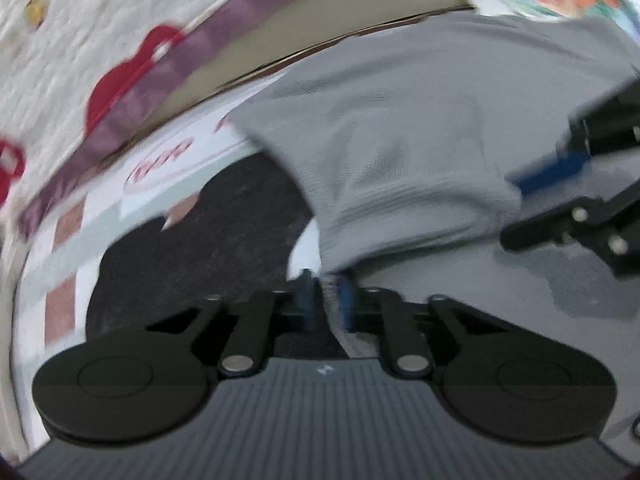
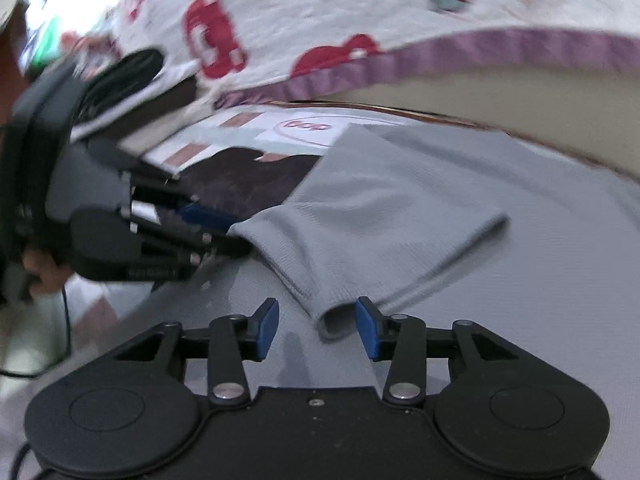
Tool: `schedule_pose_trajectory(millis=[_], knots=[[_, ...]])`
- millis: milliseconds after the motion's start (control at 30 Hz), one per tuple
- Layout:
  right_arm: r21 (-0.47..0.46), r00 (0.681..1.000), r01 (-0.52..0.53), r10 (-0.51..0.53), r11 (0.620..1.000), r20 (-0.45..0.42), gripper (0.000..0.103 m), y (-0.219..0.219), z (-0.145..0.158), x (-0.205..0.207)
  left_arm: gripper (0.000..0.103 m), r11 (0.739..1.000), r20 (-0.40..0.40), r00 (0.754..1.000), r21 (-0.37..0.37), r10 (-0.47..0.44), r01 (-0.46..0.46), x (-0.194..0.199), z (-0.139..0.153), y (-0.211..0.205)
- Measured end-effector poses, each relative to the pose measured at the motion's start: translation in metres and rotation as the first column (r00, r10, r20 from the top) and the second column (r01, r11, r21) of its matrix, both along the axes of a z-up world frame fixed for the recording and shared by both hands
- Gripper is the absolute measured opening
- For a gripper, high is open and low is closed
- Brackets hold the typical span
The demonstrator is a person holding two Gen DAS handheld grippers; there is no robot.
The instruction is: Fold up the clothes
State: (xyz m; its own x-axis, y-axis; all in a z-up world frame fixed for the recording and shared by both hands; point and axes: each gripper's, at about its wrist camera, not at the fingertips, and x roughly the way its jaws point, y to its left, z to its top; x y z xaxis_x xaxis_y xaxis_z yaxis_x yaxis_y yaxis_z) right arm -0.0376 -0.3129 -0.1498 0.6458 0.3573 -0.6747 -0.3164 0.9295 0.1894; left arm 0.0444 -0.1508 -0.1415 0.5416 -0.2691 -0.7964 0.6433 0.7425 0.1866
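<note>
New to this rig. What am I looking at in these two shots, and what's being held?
No robot arm here: a person carries a two-finger gripper in each hand, and each picture comes from a fisheye camera on one gripper, looking forward along its blue-padded fingers.

In the left wrist view, the left gripper is shut on the edge of a grey garment. In the right wrist view, the right gripper is open, its pads either side of a folded corner of that garment without pinching it.

The garment lies on a patterned mat beside a bed with a printed quilt. Both shots are motion-blurred.
</note>
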Motion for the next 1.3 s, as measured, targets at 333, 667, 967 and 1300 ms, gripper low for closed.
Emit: schedule_pose_trajectory(millis=[333,667,967,1300], knots=[[-0.010,0.995,-0.048,0.047,0.999,-0.083,0.005,0.003,0.001,-0.006,0.016,0.992,0.080,0.997,0.125,0.014,-0.024,-0.014,0.007,0.009],[0.092,0.994,0.023,-0.013,0.996,-0.108,0.033,-0.035,0.022,-0.008,0.016,0.950,-0.042,0.998,-0.306,0.049,-0.059,0.015,0.041,0.024],[0.234,0.897,0.438,-0.402,0.868,-0.185,0.046,-0.106,-0.013,0.059,0.024,0.996,-0.032,0.999,-0.084,0.023,-0.025,0.012,0.007,0.007],[0.100,0.939,0.343,-0.343,0.934,-0.025,0.002,-0.106,-0.022,0.068,0.034,0.989,-0.063,0.997,-0.141,0.038,-0.047,0.016,0.005,0.019]])
